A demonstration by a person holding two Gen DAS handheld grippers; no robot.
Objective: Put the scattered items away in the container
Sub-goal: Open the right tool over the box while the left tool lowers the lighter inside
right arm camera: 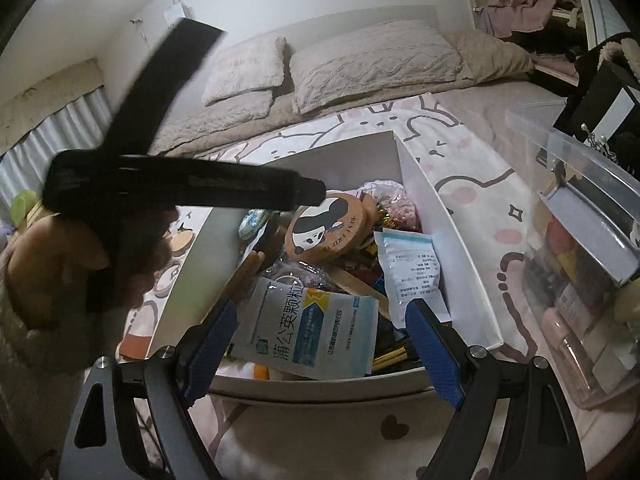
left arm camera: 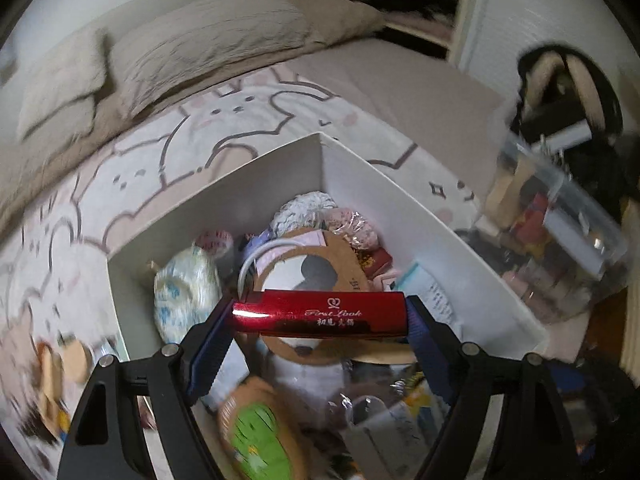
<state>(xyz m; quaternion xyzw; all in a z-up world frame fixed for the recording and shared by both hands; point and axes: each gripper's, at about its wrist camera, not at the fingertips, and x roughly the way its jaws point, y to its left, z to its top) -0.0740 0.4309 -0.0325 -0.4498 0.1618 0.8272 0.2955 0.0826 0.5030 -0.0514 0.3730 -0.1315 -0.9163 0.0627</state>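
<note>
Your left gripper pinches a glossy red case endwise over the white box.
Your right gripper hangs spread, empty.

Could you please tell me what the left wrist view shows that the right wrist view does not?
Only the left wrist view shows the red case clamped lengthwise in the left gripper, above the white box. Only the right wrist view shows the empty, open right gripper, the medicine sachet and a hand. Both show the box, round panda tin and bed.
</note>
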